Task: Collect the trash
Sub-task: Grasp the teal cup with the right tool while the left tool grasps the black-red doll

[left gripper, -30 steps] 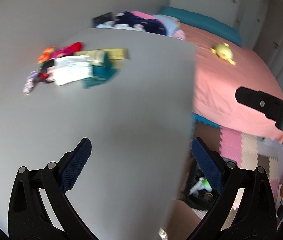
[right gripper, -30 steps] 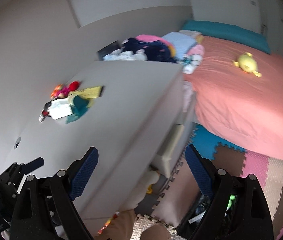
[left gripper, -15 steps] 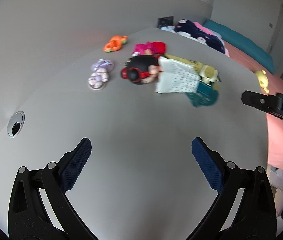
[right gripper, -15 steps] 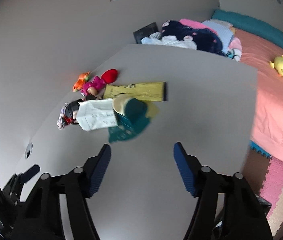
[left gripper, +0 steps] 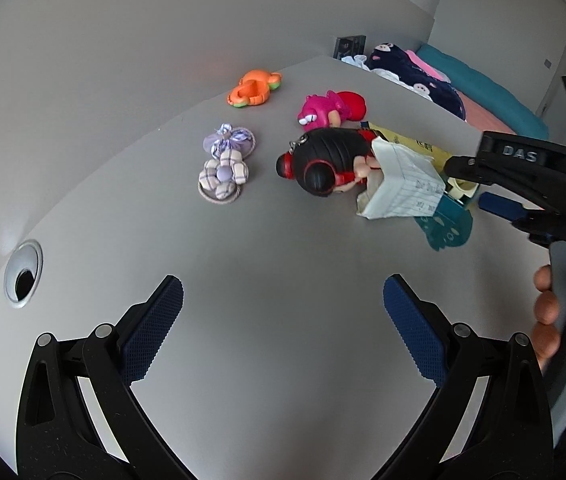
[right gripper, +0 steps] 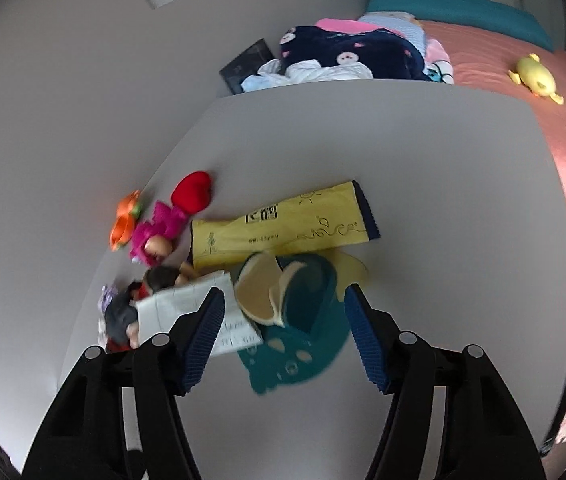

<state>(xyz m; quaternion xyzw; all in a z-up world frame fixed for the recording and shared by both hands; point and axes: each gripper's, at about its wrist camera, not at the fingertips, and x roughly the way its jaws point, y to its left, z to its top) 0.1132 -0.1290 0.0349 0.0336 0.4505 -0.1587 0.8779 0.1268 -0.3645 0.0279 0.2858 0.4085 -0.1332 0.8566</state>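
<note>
Grey desk (right gripper: 423, 168); gripper (left gripper: 523, 184) marked "DAS"

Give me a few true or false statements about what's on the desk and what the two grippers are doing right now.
1. The left gripper holds a toy. False: its jaws are open over bare desk.
2. The yellow packet lies flat on the desk. True.
3. The right gripper has just been closing its jaws, which straddle the teal wrapper without pressing it. True.
4. The orange toy lies on the bed. False: it is on the desk, near the wall.
5. The lined paper rests against the black-haired doll. True.
</note>
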